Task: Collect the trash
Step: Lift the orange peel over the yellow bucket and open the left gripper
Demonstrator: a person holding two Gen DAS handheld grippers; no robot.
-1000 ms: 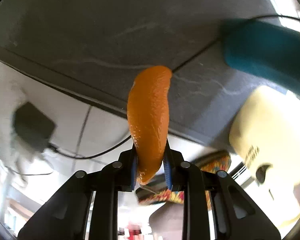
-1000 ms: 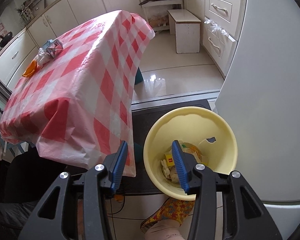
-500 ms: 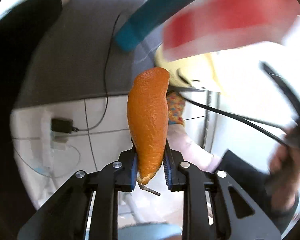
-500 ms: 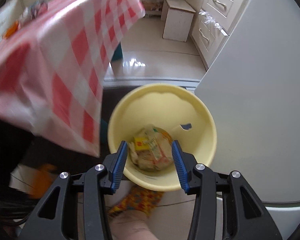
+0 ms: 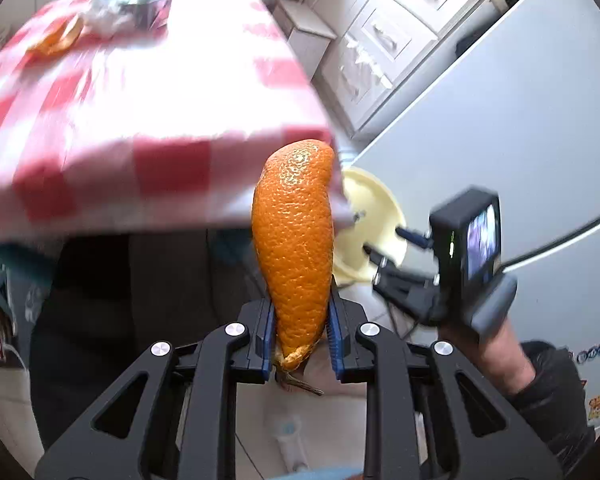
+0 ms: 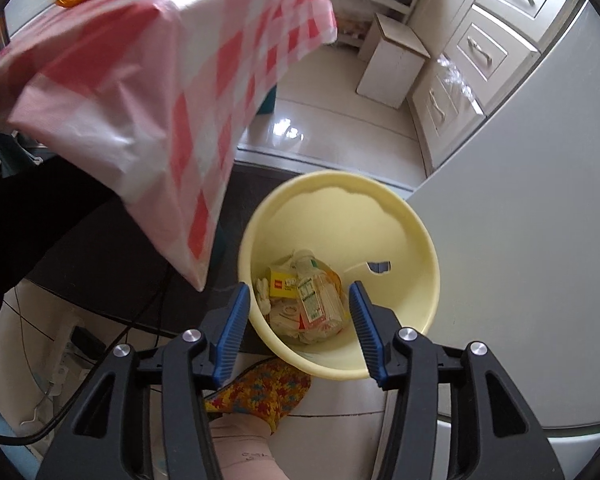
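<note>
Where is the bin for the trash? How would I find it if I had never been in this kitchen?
Find the big white fridge, then look at the floor by its corner, beside the table with the red-and-white checked cloth. There stands the pale yellow round bin, with wrappers and a small carton already in it. Nothing else on the floor is yellow and round.

The mouth of the yellow bin (image 6: 404,236) lies open from above, trash only at its bottom. To its left the hanging checked cloth (image 6: 172,92) of the worktop crowds the rim (its corner dips nearly to it); the white fridge (image 6: 520,220) walls the right side. Behind, bare floor (image 6: 324,120).
</note>
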